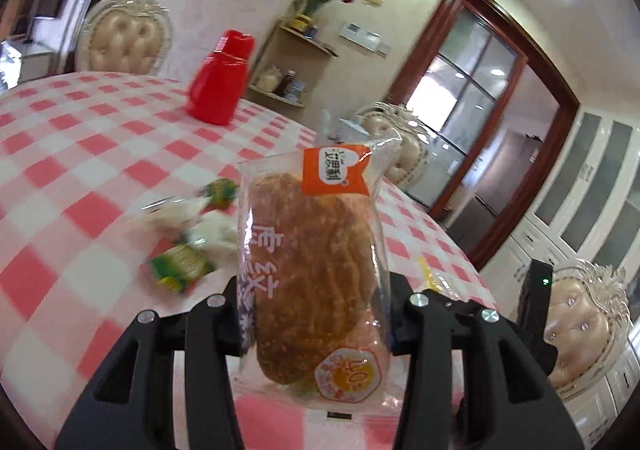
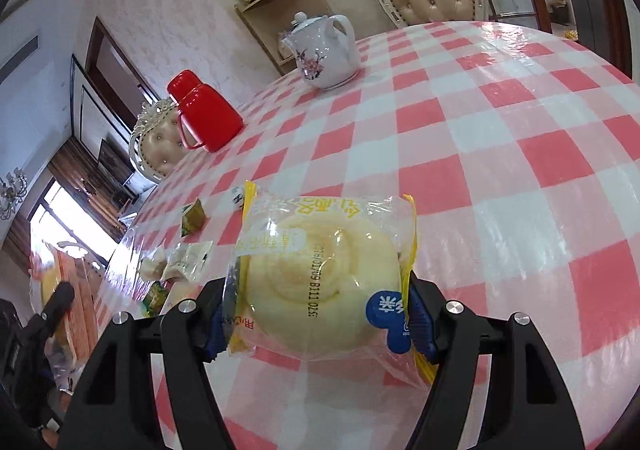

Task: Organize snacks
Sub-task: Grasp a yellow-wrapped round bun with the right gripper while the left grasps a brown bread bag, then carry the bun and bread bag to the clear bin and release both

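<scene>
Bread packets fill both tools: the left gripper point(image 1: 316, 314) clamps a brown loaf pack point(image 1: 314, 270) lifted over the checked table point(image 1: 80, 177), the right gripper point(image 2: 316, 314) pinches a pale roll pack point(image 2: 324, 290), likely for sorting.

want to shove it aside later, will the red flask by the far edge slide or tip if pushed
The red flask looks tall for its base, so a high push may tip it. The glossy checked tablecloth probably lets it slide if pushed low. Its side handle could make it turn.
</scene>
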`<act>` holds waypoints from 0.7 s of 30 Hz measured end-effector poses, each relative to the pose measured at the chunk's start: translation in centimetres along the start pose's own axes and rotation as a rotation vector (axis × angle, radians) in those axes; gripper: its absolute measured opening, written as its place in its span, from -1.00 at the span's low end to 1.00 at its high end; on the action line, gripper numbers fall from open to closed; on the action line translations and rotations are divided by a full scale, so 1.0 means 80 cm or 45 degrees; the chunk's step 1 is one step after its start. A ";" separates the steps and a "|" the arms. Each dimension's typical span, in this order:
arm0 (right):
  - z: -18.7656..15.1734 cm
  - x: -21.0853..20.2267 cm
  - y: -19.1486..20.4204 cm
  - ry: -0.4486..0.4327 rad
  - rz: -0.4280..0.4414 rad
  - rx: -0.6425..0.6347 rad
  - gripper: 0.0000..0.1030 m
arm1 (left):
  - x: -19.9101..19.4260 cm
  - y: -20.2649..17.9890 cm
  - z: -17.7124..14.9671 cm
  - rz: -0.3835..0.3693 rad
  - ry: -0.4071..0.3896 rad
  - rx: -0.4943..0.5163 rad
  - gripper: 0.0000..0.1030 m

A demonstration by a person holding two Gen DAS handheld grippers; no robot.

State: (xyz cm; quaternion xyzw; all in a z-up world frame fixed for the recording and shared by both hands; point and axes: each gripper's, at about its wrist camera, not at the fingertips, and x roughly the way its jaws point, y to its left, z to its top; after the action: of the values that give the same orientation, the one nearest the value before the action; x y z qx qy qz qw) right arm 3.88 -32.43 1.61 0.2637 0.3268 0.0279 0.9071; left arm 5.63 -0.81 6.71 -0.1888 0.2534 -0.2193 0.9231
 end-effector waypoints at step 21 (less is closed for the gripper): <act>-0.126 -0.065 0.123 0.074 0.291 -0.141 0.33 | -0.115 0.026 -0.061 0.471 -0.056 -0.045 -0.10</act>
State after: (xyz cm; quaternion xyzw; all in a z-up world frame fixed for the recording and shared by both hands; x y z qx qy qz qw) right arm -5.16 -20.50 2.95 0.2477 0.3186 0.1568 0.9014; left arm -3.55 4.36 5.36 -0.1600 0.2675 -0.0371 0.9495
